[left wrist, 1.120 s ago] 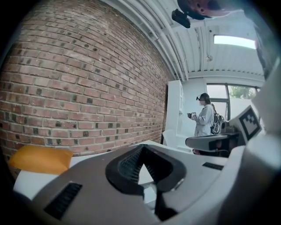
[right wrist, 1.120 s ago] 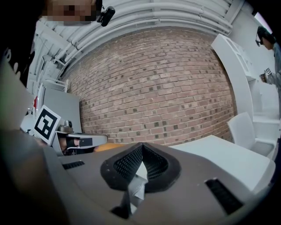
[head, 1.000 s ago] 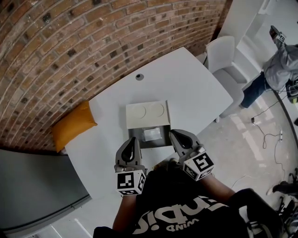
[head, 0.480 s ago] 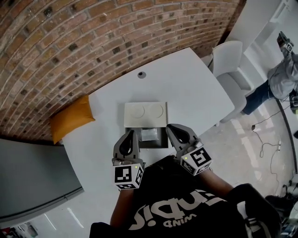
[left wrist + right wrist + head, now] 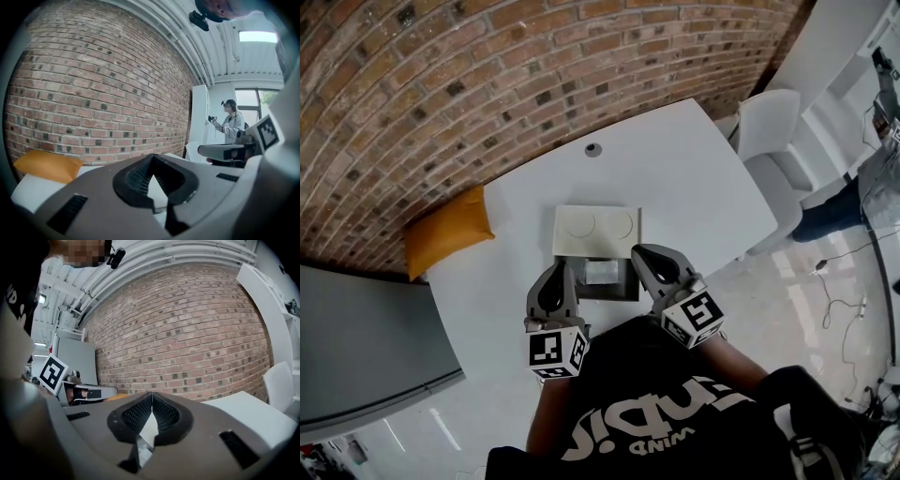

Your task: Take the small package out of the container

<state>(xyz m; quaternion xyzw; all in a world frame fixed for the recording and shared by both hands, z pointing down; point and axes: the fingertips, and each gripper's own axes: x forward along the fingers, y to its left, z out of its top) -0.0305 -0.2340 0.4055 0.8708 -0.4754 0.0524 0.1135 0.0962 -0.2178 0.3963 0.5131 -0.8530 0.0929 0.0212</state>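
Your left tool (image 5: 556, 274) and right tool (image 5: 641, 253) both have the jaws pressed together with nothing between them. They hover over the near side of the container (image 5: 605, 292), one at its left and one at its right. The package (image 5: 603, 273) lies inside the open part of the container on the white surface (image 5: 694, 178), between the two tool tips and apart from both, and a white lid (image 5: 596, 230) lies just behind it
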